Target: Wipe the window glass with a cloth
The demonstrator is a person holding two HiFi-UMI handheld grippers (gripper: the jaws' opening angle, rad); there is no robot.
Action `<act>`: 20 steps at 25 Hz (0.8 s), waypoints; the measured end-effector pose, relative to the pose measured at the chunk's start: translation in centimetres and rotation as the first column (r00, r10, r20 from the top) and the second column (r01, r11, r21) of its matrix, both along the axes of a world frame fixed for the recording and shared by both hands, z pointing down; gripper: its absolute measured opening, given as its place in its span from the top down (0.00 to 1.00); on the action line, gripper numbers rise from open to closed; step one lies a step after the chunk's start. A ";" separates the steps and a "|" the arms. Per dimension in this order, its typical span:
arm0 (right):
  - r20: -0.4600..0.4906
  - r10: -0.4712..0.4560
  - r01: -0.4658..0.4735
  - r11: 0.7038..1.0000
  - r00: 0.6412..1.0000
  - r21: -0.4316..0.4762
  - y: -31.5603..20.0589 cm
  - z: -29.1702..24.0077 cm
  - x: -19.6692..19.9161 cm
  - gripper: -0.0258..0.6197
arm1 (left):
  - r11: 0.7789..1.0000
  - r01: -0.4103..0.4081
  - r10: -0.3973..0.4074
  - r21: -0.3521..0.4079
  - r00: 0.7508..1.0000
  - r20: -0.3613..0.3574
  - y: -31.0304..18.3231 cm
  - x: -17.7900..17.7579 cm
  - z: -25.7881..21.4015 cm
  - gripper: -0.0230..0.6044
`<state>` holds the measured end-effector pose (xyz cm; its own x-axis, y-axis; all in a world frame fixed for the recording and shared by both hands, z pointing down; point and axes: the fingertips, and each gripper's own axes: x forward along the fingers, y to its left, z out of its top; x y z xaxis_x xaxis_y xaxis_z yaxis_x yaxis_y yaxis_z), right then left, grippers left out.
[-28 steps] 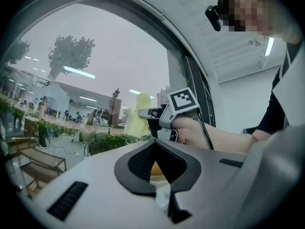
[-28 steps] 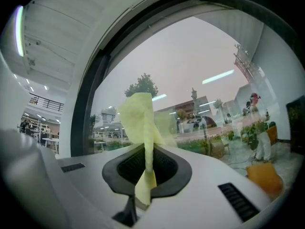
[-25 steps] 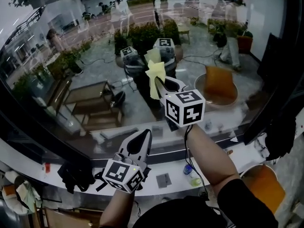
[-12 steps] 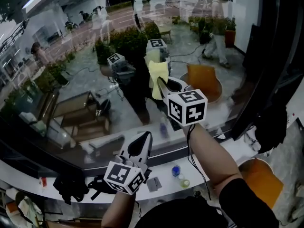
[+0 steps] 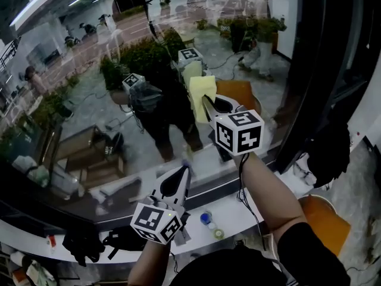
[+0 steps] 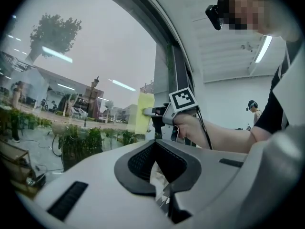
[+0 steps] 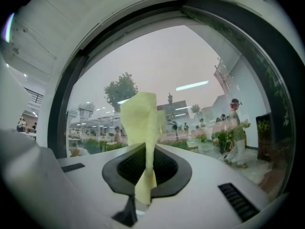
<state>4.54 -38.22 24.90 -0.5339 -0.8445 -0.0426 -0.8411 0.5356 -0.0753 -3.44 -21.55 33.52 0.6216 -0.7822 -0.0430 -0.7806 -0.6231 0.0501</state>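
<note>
The right gripper (image 5: 209,103) is raised at arm's length to the window glass (image 5: 89,100), its jaws clenched on the lower end of a yellow cloth (image 7: 140,123). The rest of the cloth stands up past the jaw tips as a loose, folded flap. That hold looks deliberate: pinched low, the free part can be laid against the pane while the hard jaws stay off it. In the head view the cloth meets its own reflection, so its upper part appears to be touching the glass, high on the pane and close to the dark window frame (image 5: 309,70) at the right. I cannot tell how firmly it presses. The left gripper (image 5: 180,176) sits much lower, above the white sill (image 5: 244,210). Its jaws are closed together on nothing (only pale background shows through the gap behind the pads), and it seems parked there to stay clear of the wiping arm. Judging by the cloth's place near the frame, the wiping is under way at the pane's right side, and most of the glass to the left is yet to be covered.
</note>
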 end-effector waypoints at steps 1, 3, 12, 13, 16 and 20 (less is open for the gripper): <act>-0.001 0.008 -0.008 1.000 1.000 -0.001 -0.2 0.2 1.1 0.90 | 1.000 -0.007 0.007 -0.003 1.000 0.001 -0.3 0.9 0.1 0.97; -0.004 0.023 -0.023 1.000 1.000 -0.004 -0.7 0.4 3.3 0.90 | 1.000 -0.020 0.020 -0.006 1.000 0.004 -0.8 2.6 0.3 0.97; -0.020 0.069 -0.069 0.998 0.997 -0.008 -2.4 1.3 10.9 0.90 | 0.998 -0.069 0.069 -0.011 0.998 0.003 -3.2 8.7 0.6 0.97; -0.022 0.074 -0.074 0.997 0.997 -0.009 -2.5 1.3 11.6 0.90 | 0.997 -0.073 0.073 -0.011 0.997 0.002 -3.4 9.3 0.6 0.97; -0.028 0.089 -0.090 0.996 0.996 -0.011 -3.0 1.5 13.7 0.90 | 0.996 -0.083 0.083 -0.018 0.997 0.002 -4.0 10.9 0.7 0.97; -0.045 0.108 -0.109 0.994 0.993 -0.014 -3.9 2.0 18.9 0.90 | 0.995 -0.094 0.094 -0.031 0.995 0.011 -4.9 15.2 1.2 0.97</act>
